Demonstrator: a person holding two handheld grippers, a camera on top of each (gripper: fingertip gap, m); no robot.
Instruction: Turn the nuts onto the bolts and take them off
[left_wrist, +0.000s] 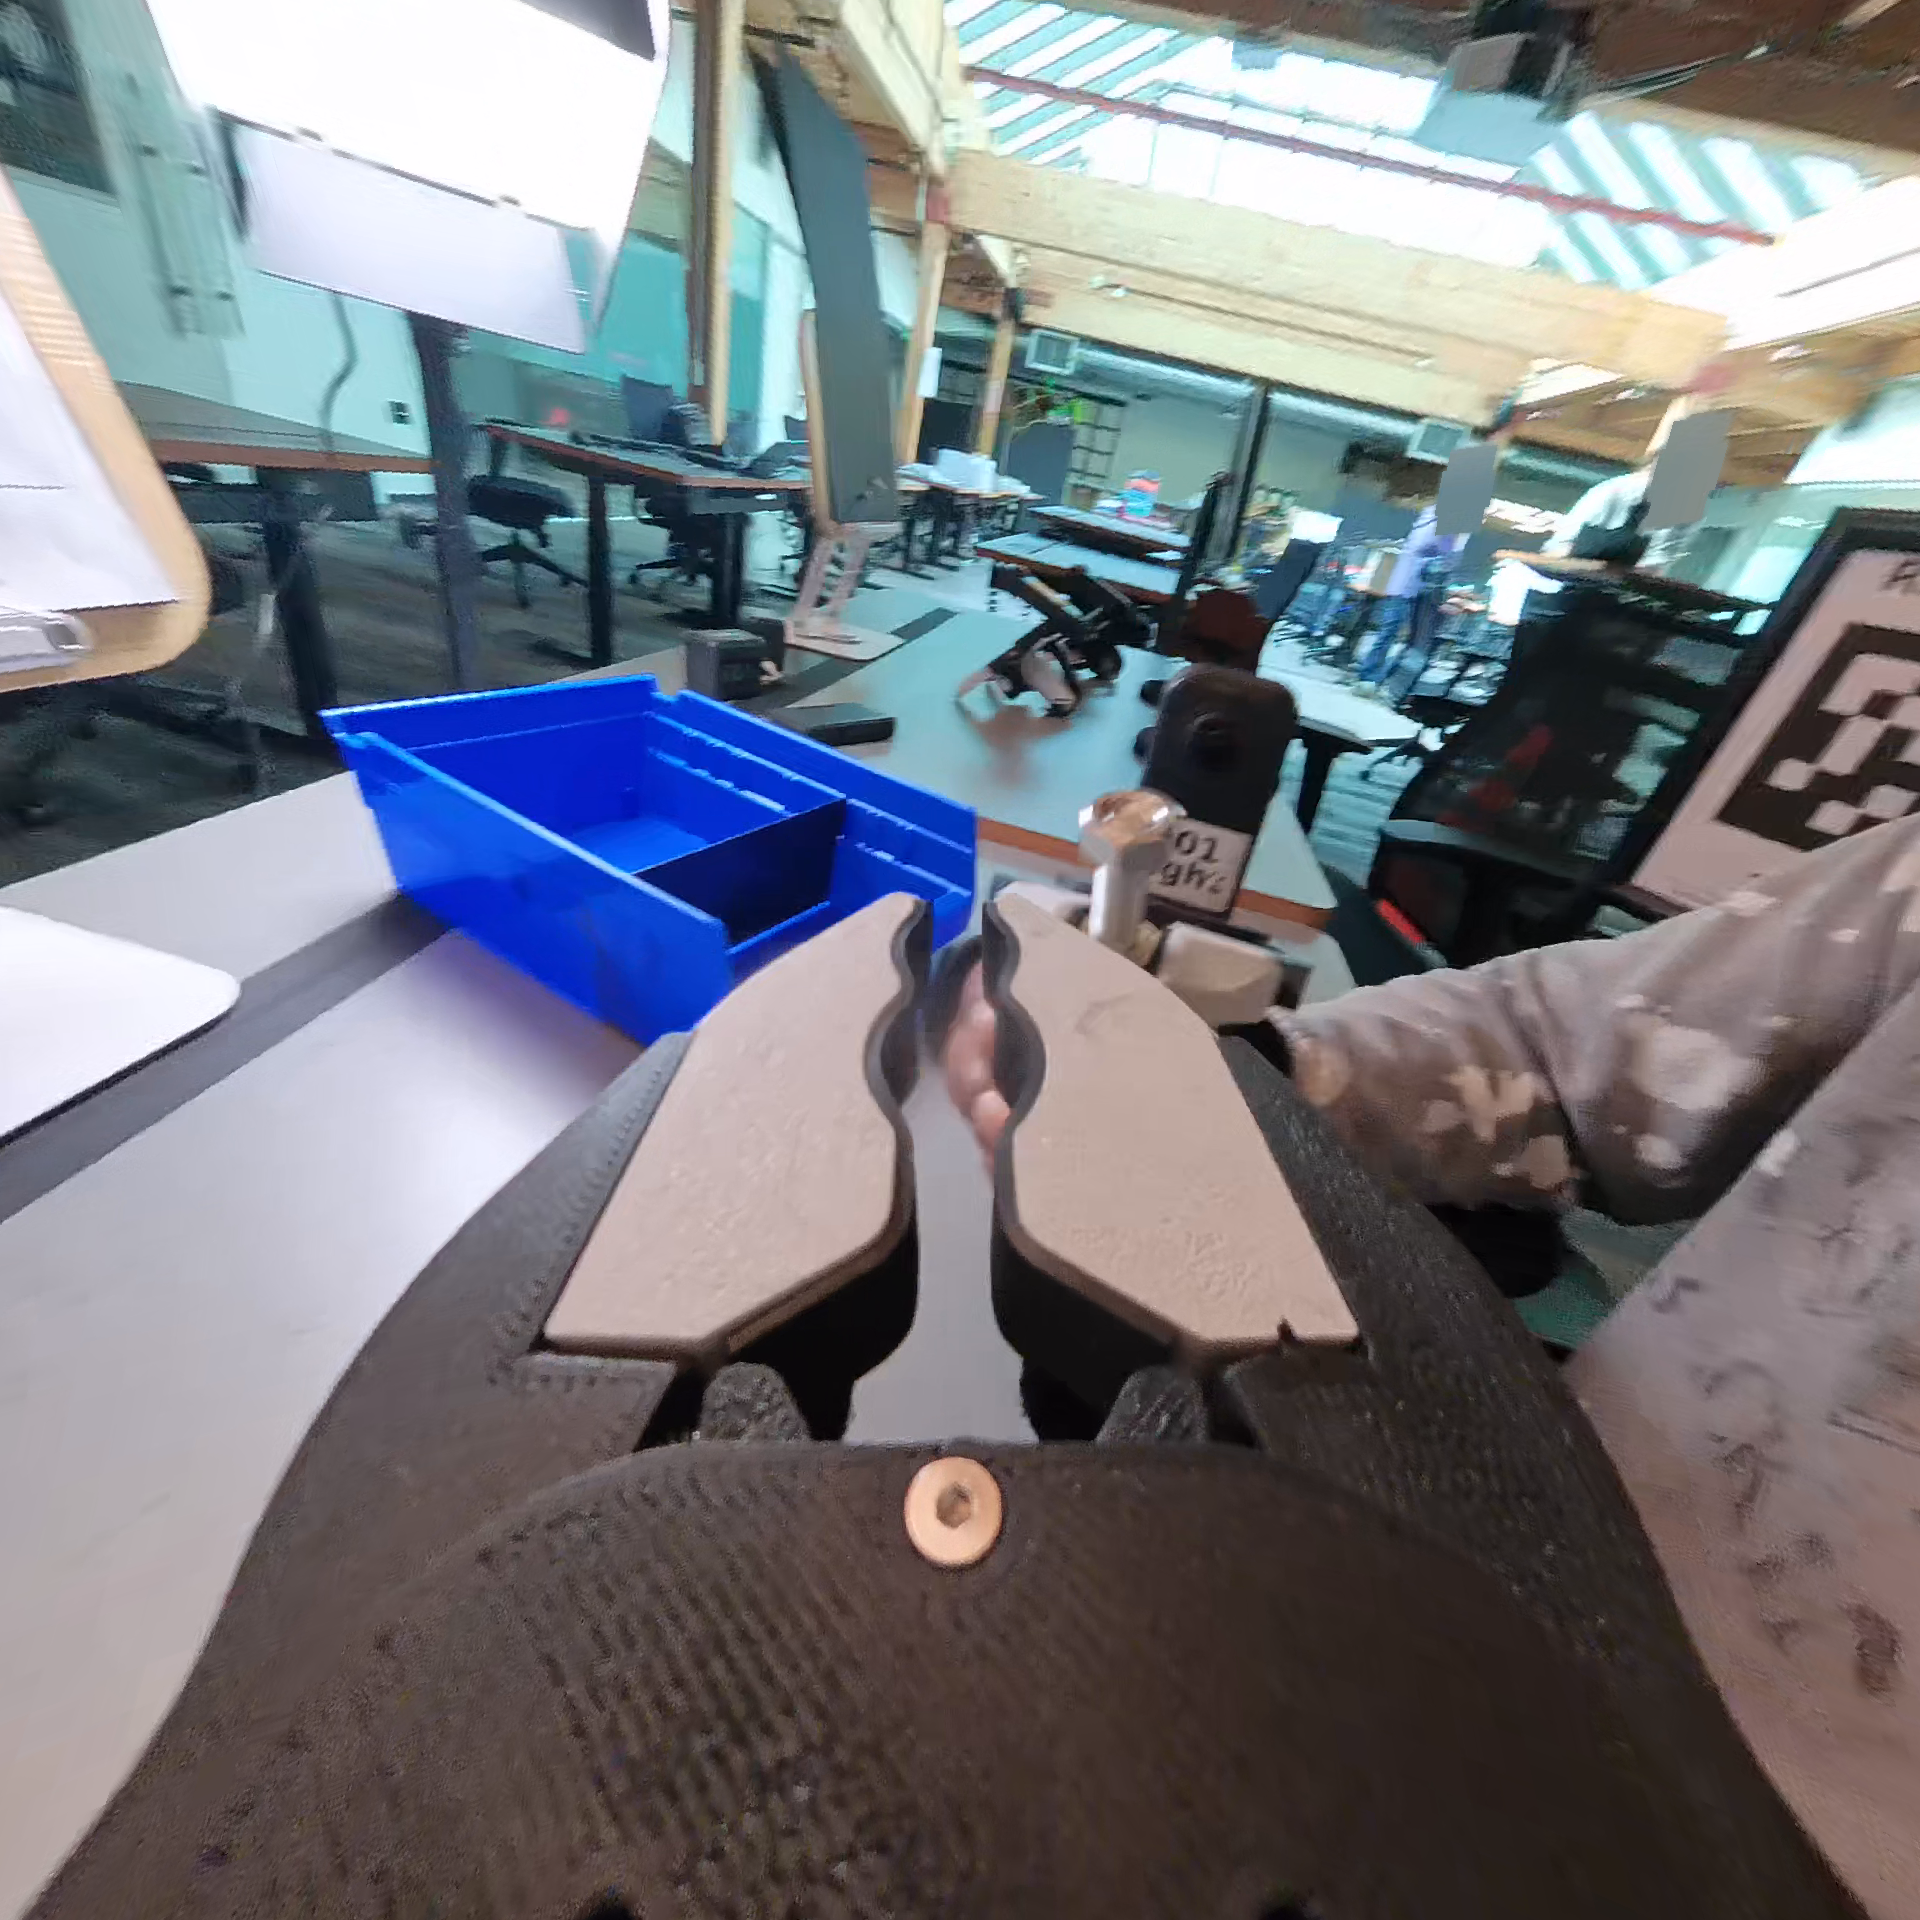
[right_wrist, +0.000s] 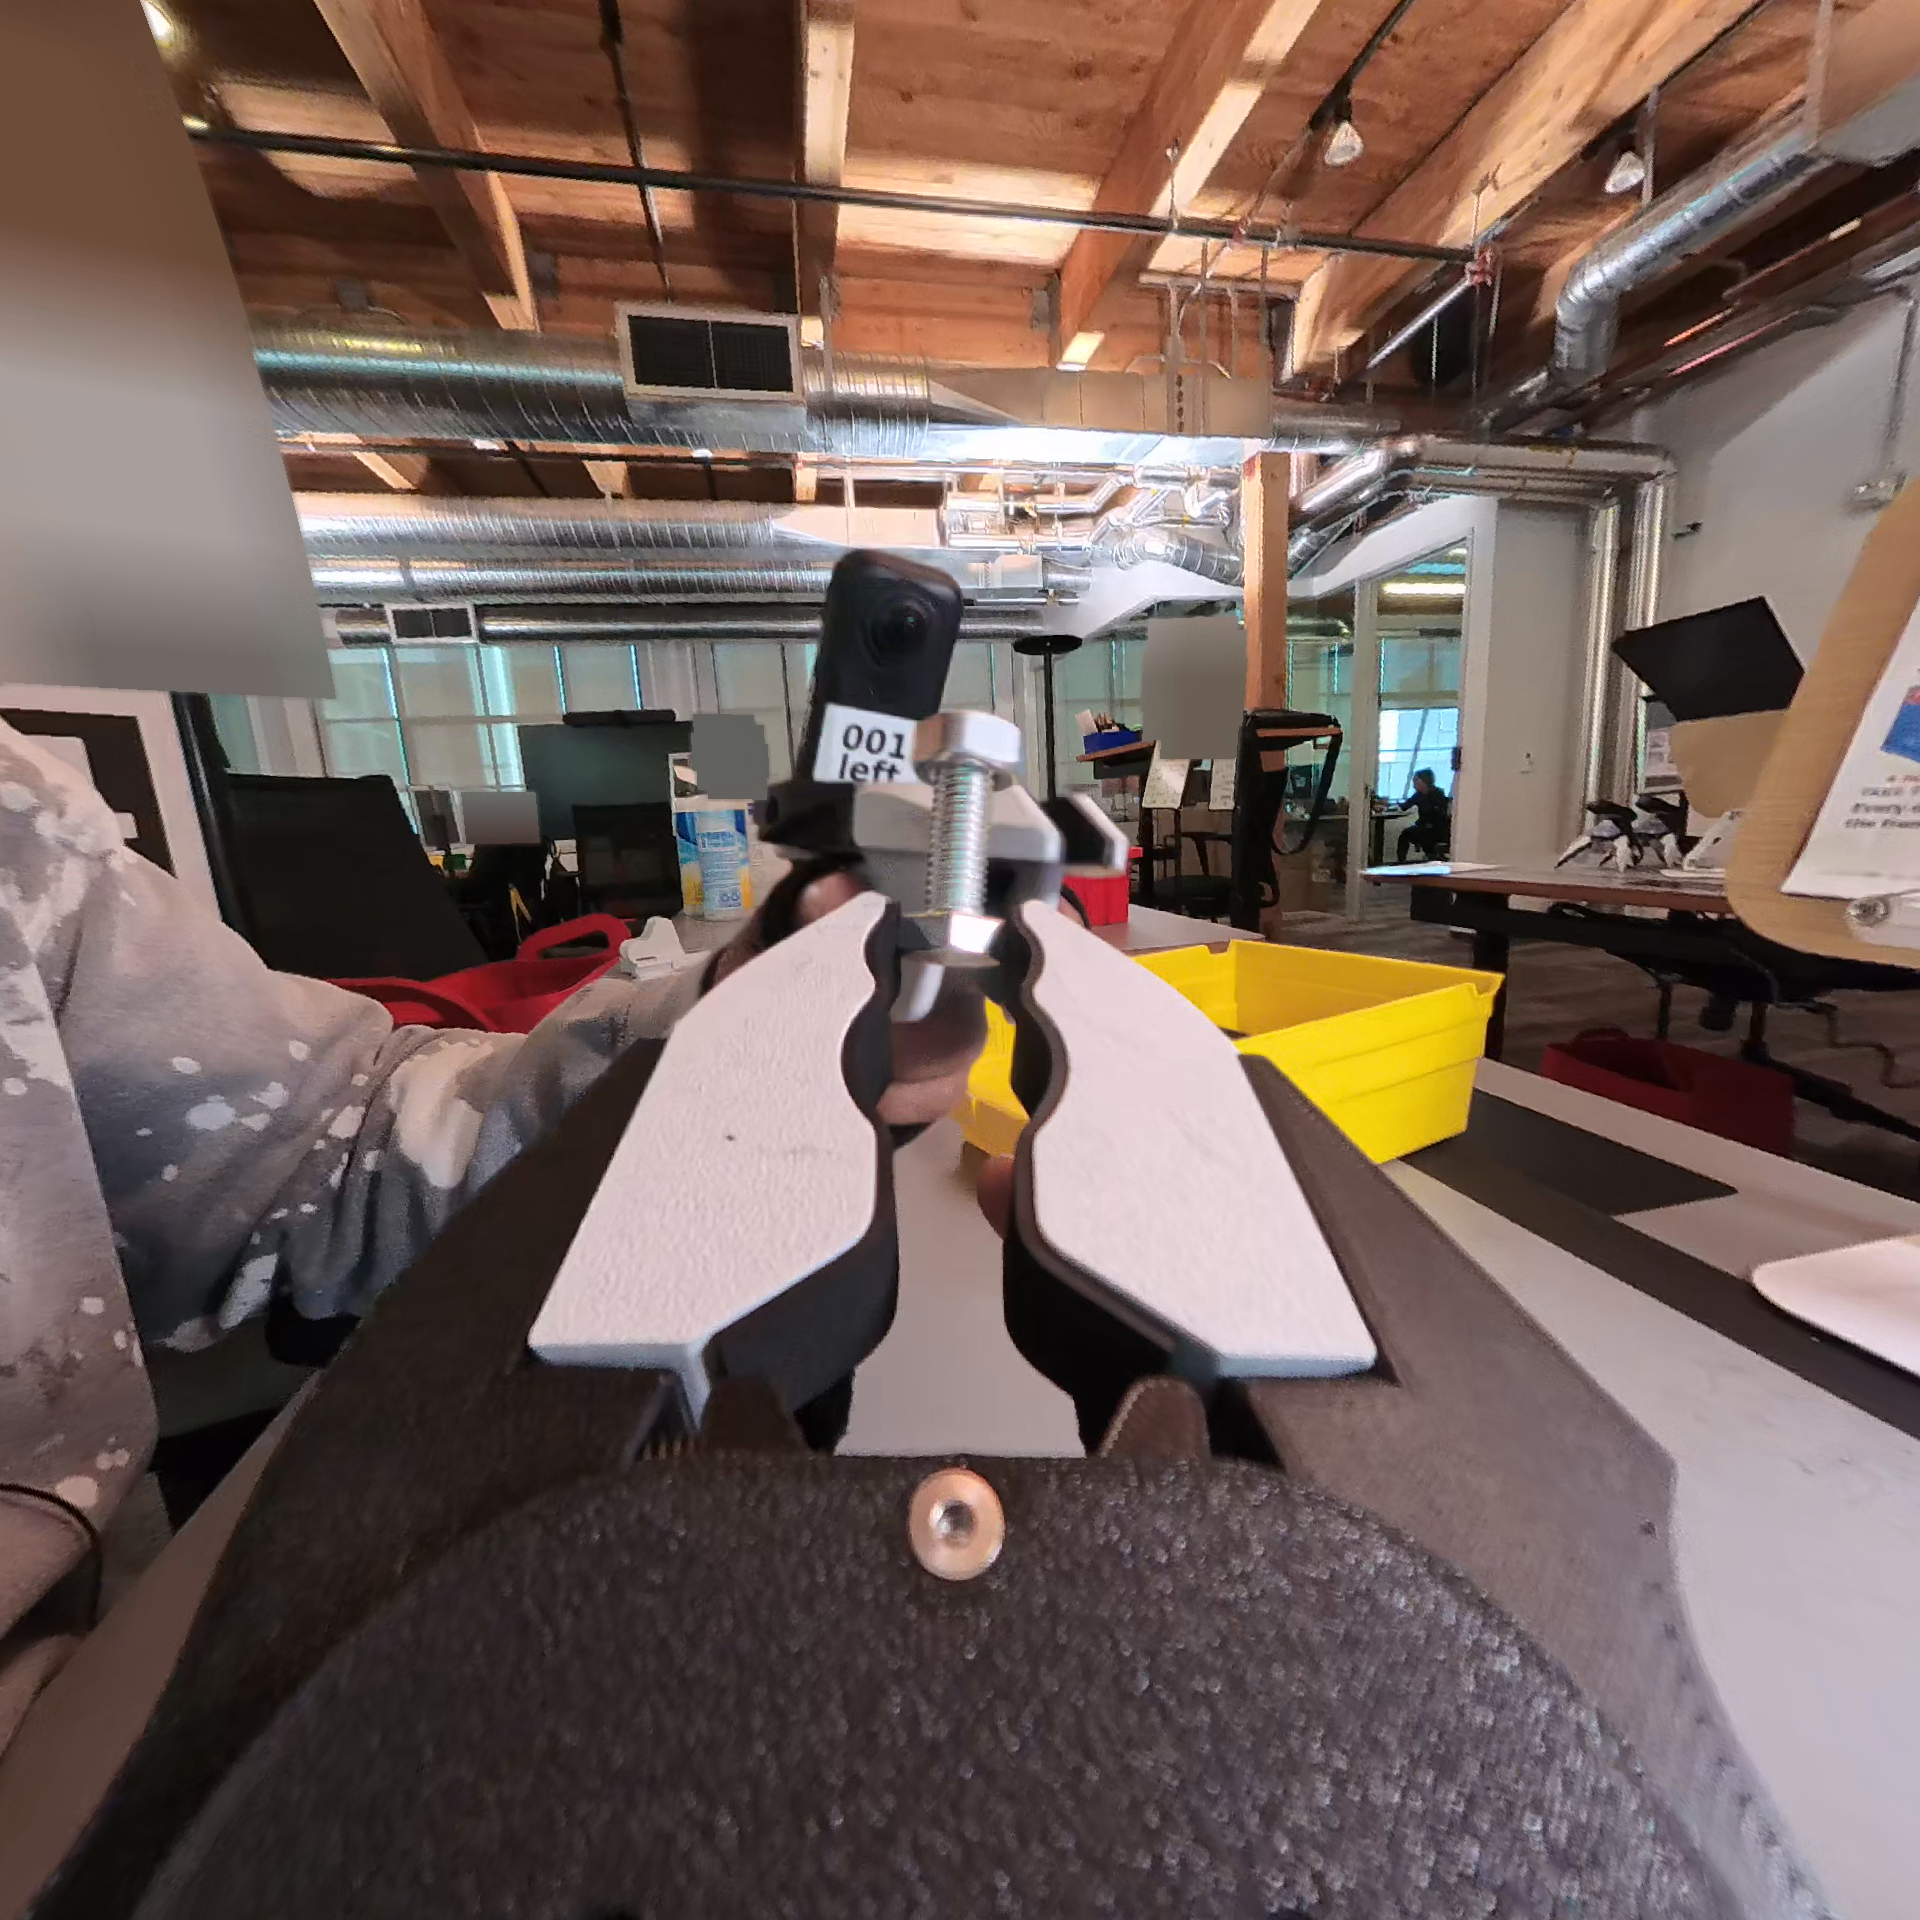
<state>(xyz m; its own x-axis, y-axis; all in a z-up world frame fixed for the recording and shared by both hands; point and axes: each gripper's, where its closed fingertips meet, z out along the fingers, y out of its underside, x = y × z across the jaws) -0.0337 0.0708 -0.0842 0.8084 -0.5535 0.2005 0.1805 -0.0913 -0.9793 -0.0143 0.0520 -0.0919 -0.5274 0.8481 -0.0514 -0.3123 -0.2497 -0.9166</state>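
A silver bolt (right_wrist: 958, 831) stands head up in the air with a silver nut (right_wrist: 961, 932) on its lower end. My right gripper (right_wrist: 956, 935) is shut on the nut, fingertips on either side of it. In the left wrist view the bolt (left_wrist: 1120, 862) rises from the right gripper's white fingertips (left_wrist: 1205, 961), just beyond and to the right of my left gripper (left_wrist: 956, 930). The left gripper's jaws stand almost together with nothing between them. In the right wrist view the left gripper (right_wrist: 961, 821) sits right behind the bolt. A mottled grey sleeve (left_wrist: 1507, 1060) reaches in from the right.
A blue bin (left_wrist: 582, 831) with a dark divider stands on the grey table (left_wrist: 208, 1299) ahead to the left. A yellow bin (right_wrist: 1351, 1029) sits ahead to the right of the right gripper, a red basket (right_wrist: 520, 987) to its left. A white pad (left_wrist: 94, 1018) lies at the left table edge.
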